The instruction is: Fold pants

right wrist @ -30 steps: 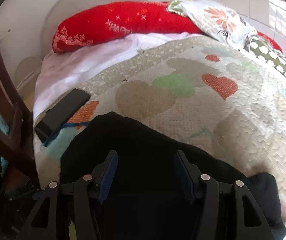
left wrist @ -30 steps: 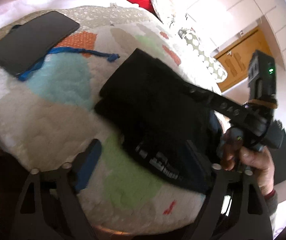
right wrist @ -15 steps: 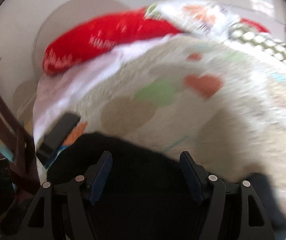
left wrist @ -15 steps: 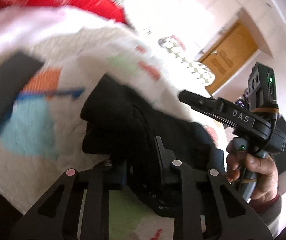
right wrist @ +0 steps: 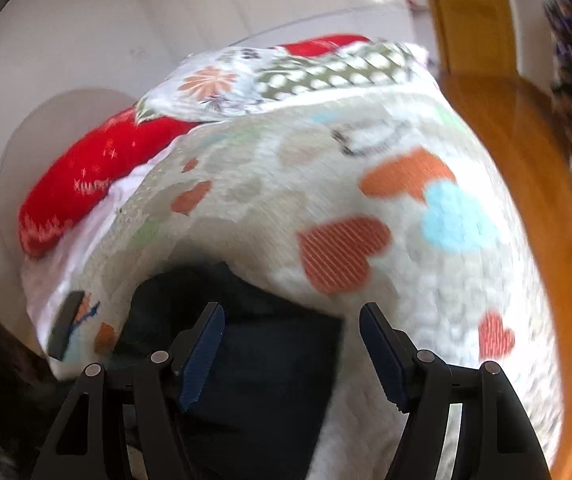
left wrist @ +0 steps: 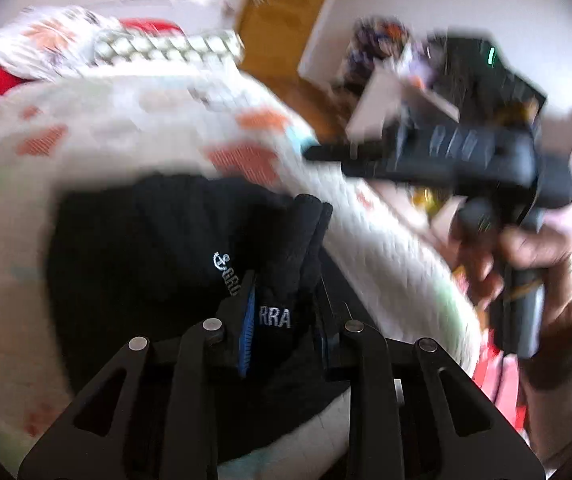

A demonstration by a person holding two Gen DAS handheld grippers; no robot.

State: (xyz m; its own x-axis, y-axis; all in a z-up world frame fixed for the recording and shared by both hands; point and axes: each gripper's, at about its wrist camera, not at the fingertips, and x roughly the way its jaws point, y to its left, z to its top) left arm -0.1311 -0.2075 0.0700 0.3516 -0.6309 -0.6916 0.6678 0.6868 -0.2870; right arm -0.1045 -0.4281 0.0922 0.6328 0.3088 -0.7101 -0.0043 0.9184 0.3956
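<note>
The black pants [left wrist: 146,248] lie bunched on the heart-patterned quilt [left wrist: 134,128]. My left gripper [left wrist: 284,308] is shut on a thick fold of the pants with white lettering, lifting it a little. In the right wrist view the pants [right wrist: 262,380] lie under my right gripper [right wrist: 292,344], which is open and empty above them. The right gripper also shows in the left wrist view [left wrist: 446,156], held in a hand off the bed's right edge.
A red pillow [right wrist: 86,184] and patterned pillows [right wrist: 286,72] lie at the head of the bed. A black phone [right wrist: 64,324] rests near the quilt's left edge. Wooden floor [right wrist: 526,168] and a wooden door [left wrist: 282,12] lie beyond the bed.
My left gripper has closed on a fold of the pants and swung toward the bed's right side. My right gripper has lifted off the pants and stayed open.
</note>
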